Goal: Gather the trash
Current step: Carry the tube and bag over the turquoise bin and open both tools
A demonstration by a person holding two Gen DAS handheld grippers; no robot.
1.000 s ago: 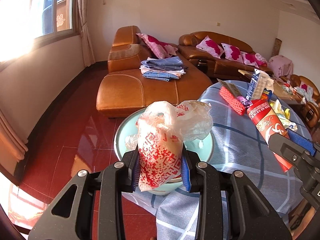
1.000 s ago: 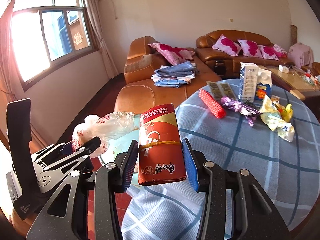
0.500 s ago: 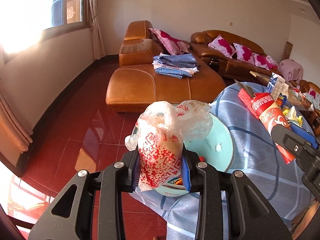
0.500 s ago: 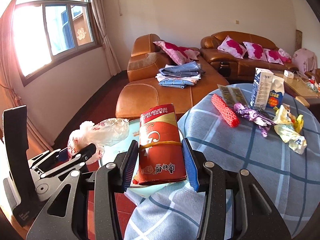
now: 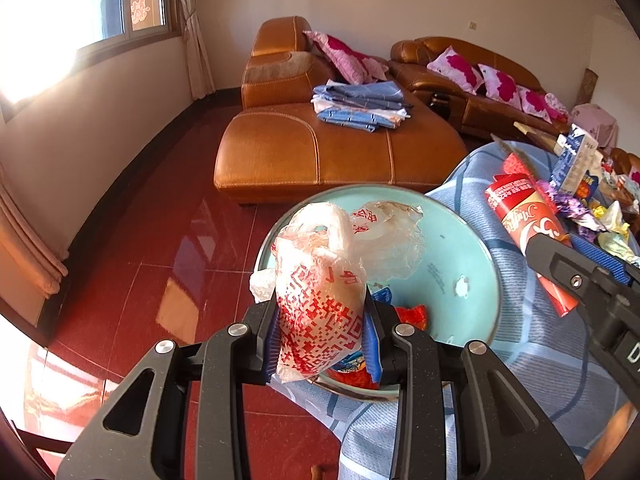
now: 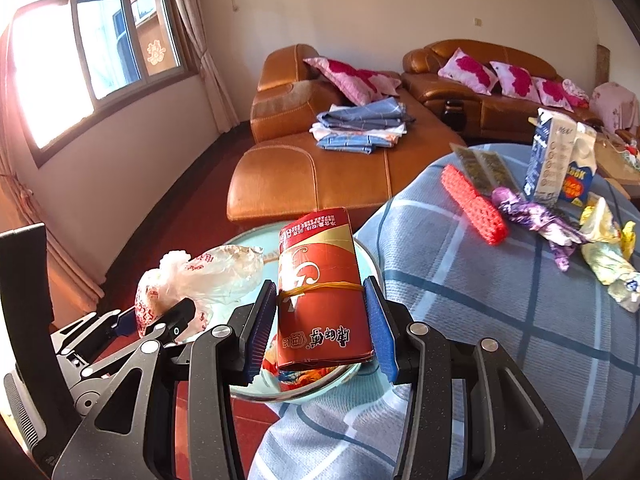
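Left gripper (image 5: 322, 330): jaws clamped on a crumpled plastic bag (image 5: 320, 296), white w/ red QR-style print. Bag stands up between the blue pads, clear top flopping right, held over the near-left part of a pale teal basin (image 5: 460, 256).

Right gripper (image 6: 320, 330): jaws clamped on a red carton (image 6: 320, 300), flattened, gold band and white script, yellow rubber band round the middle. Carton upright between the pads, over the near-right rim of the basin. In the left wrist view the same carton (image 5: 528, 236) shows at right, slanting over the tablecloth.

Basin: sits at the near-left edge of a round table (image 6: 480, 320) covered w/ a blue-grey check cloth. Inside, near side, red and blue wrappers (image 5: 408, 314); rest of the inside mostly bare, one small white scrap.

Table, far right, apart from the basin:
- red foam net sleeve (image 6: 474, 204), lying flat
- flat printed sachets (image 6: 480, 168), just behind the sleeve
- purple foil wrapper (image 6: 532, 216), crumpled, right of the sleeve
- blue-white milk carton (image 6: 548, 160), upright, w/ a second smaller carton (image 6: 578, 176) touching its right side
- yellow-white wrappers (image 6: 608, 252), crumpled, at the right edge

Room, far side: tan leather chaise sofa (image 6: 312, 172) w/ a stack of folded blue cloths (image 6: 360, 128) on it; pink-and-red cushions (image 6: 468, 66) along the back; window (image 6: 96, 60) far left, strong glare; red tiled floor (image 5: 160, 260).
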